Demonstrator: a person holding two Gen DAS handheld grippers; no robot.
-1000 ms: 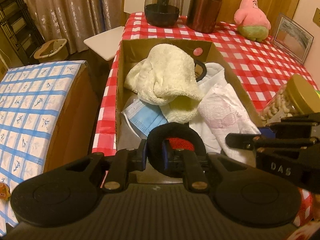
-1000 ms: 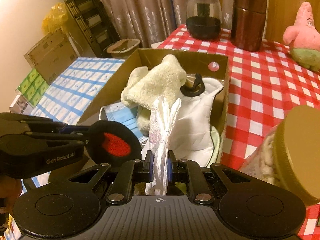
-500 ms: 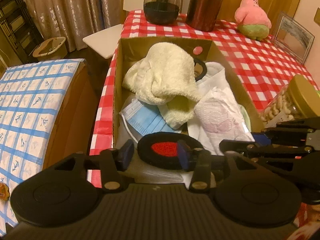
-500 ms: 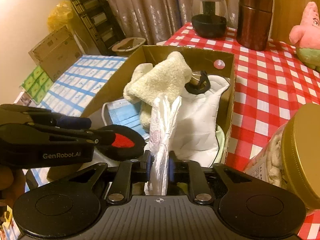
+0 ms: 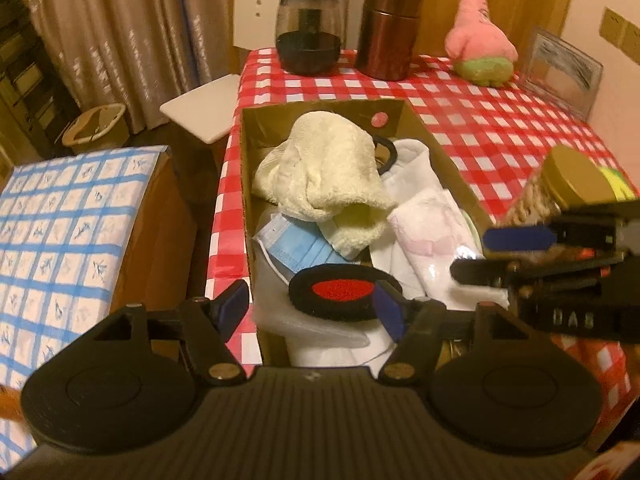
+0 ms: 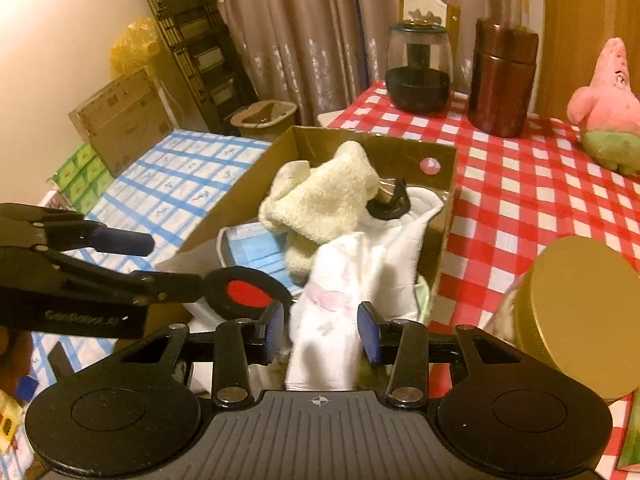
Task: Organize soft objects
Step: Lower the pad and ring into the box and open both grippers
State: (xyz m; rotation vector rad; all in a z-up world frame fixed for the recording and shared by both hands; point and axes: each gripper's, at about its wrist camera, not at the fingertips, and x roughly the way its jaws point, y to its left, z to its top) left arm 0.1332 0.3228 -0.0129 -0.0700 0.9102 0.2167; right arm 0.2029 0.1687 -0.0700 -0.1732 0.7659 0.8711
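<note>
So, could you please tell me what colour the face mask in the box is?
Light blue with white edging; the face mask shows best in the left wrist view.

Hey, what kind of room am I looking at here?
Probably a home dining room: a table with a checked cloth, a white chair beside it, and curtains behind.

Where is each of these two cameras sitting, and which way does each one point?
Left wrist view: on the left gripper, looking forward along its open fingers into the cardboard box; the right gripper shows at right.
Right wrist view: on the right gripper, facing the same box from the right; the left gripper shows at left.
Both show the cream towel and black-and-red pad.
</note>
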